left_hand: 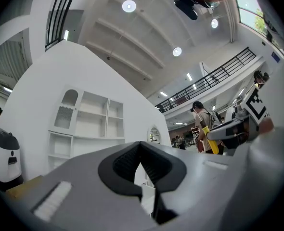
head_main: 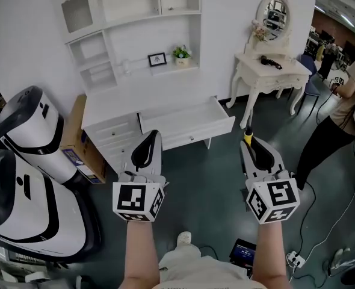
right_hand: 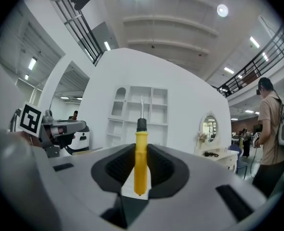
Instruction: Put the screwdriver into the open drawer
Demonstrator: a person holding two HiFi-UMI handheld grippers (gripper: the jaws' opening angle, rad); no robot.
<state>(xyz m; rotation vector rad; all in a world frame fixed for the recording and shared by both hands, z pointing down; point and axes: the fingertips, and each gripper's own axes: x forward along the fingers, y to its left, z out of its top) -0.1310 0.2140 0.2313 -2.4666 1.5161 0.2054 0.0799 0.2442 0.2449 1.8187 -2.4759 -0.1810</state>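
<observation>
The screwdriver (right_hand: 140, 163) has a yellow handle, a black collar and a thin metal shaft that points upward in the right gripper view. My right gripper (right_hand: 141, 147) is shut on the handle. In the head view this gripper (head_main: 250, 144) sits at the right, level, with the screwdriver (head_main: 248, 136) sticking out ahead of it, right of the drawer's front corner. The open drawer (head_main: 192, 138) is white, pulled out of the low white cabinet (head_main: 108, 110), and looks bare inside. My left gripper (head_main: 148, 139) hovers just before the drawer's left end. Its jaws (left_hand: 141, 146) stand together with nothing between them.
Two white-and-black robot bodies (head_main: 27, 131) and a cardboard box (head_main: 75, 138) stand at the left. A white dressing table (head_main: 268, 71) with an oval mirror is at the back right. A person (head_main: 340, 113) stands at the far right. Cables and a power strip (head_main: 295, 259) lie on the dark floor.
</observation>
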